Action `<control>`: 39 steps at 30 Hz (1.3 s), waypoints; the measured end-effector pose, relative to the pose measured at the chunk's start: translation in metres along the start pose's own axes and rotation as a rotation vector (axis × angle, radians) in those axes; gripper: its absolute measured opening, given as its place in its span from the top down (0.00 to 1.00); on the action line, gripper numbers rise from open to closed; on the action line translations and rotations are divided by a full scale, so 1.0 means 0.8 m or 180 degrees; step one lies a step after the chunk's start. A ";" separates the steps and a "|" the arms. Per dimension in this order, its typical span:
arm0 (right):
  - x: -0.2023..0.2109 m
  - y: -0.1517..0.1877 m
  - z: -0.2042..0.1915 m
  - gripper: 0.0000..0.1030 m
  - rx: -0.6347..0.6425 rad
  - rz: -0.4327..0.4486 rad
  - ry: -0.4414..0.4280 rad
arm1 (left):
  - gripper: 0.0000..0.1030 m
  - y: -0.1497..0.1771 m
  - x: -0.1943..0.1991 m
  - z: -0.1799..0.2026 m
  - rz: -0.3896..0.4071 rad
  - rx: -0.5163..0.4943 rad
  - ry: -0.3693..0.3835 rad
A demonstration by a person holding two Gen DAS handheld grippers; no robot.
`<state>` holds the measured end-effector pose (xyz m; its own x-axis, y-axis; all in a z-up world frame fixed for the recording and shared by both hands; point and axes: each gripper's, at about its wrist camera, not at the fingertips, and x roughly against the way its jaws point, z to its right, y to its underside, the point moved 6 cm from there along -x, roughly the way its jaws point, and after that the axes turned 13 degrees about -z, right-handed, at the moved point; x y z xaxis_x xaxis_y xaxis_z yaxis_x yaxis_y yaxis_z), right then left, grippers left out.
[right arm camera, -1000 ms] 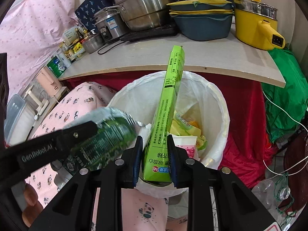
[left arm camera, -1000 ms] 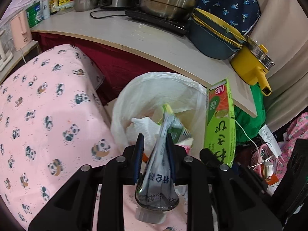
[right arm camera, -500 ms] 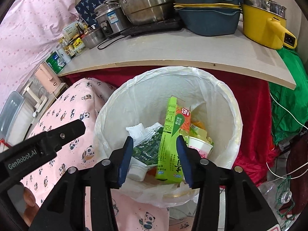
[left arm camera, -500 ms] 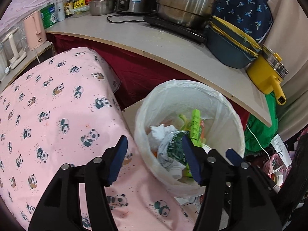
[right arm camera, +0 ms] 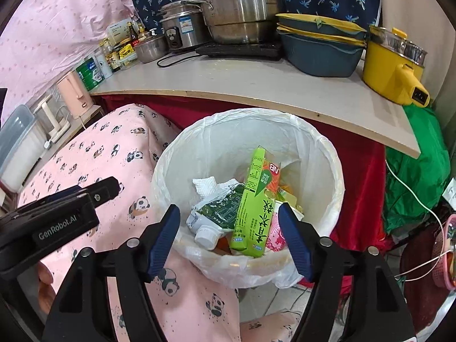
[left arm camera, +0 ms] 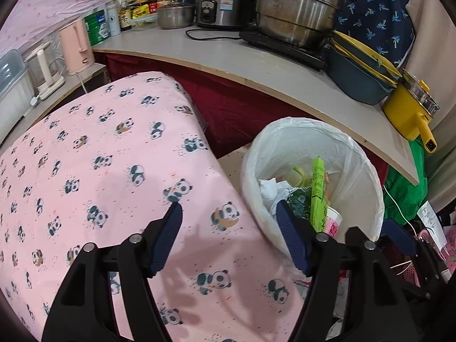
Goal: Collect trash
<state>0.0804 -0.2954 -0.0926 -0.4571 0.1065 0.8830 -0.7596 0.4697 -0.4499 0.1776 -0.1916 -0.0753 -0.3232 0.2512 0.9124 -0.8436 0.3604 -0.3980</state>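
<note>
Where the white-lined trash bin (right arm camera: 322,154) stands against the pink panda-print cloth (left arm camera: 85,171), a tall green carton (right arm camera: 255,205) leans upright among the rubbish inside it, beside a crushed green-labelled bottle (right arm camera: 219,213) with a white cap and a crumpled white paper (right arm camera: 206,185). Both lie loose in the bin, touched by neither tool. The right gripper (right arm camera: 229,213) hangs over the near rim with its jaws spread wide and holding nothing. The left gripper (left arm camera: 228,211) sits over the cloth's edge just beside the bin, its jaws likewise released and empty. Behind the bin a curved tabletop (right arm camera: 256,82) carries steel pots (right arm camera: 236,14), stacked blue basins (right arm camera: 319,42) and a yellow pot (right arm camera: 393,62).
</note>
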 end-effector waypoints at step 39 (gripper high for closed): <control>0.070 0.051 0.007 0.06 0.0305 0.0077 0.0212 | 0.14 0.074 0.047 -0.007 0.0081 0.0057 -0.0260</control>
<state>0.0211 -0.2747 -0.0624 -0.4465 0.1764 0.8772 -0.7908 0.3808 -0.4791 0.1176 -0.1557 -0.0651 -0.3779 0.1857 0.9070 -0.8419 0.3386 -0.4201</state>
